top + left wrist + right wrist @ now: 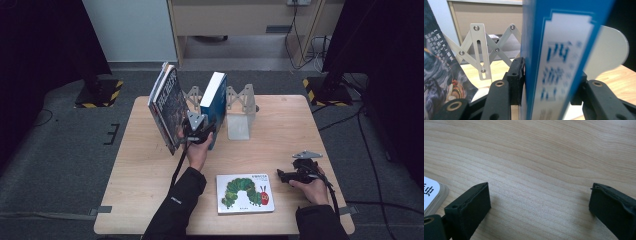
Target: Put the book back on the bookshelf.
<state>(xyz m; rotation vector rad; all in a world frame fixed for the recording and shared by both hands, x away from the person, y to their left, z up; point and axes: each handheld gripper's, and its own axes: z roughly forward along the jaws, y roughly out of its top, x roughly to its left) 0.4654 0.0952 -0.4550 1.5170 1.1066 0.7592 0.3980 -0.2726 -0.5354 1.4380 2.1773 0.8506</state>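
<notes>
A blue book (pixel 214 102) stands upright in the metal expanding book rack (pixel 239 111) at the back of the table. My left gripper (pixel 201 134) is shut on the blue book's spine (pixel 554 62), one jaw on each side. Left of it a dark illustrated book (pixel 167 107) leans tilted, its cover (pixel 439 67) close beside the jaws. A white picture book with a green caterpillar (pixel 244 193) lies flat near the front edge. My right gripper (pixel 281 175) rests low over the bare table (pixel 539 165), open and holding nothing, just right of the picture book's corner (pixel 430 192).
The rack's scissor struts (pixel 482 47) and white end plate (pixel 609 55) stand behind the blue book. Bare wood (pixel 280 130) lies between the rack and the right hand. Black stands with striped bases (pixel 97 92) flank the table on the floor.
</notes>
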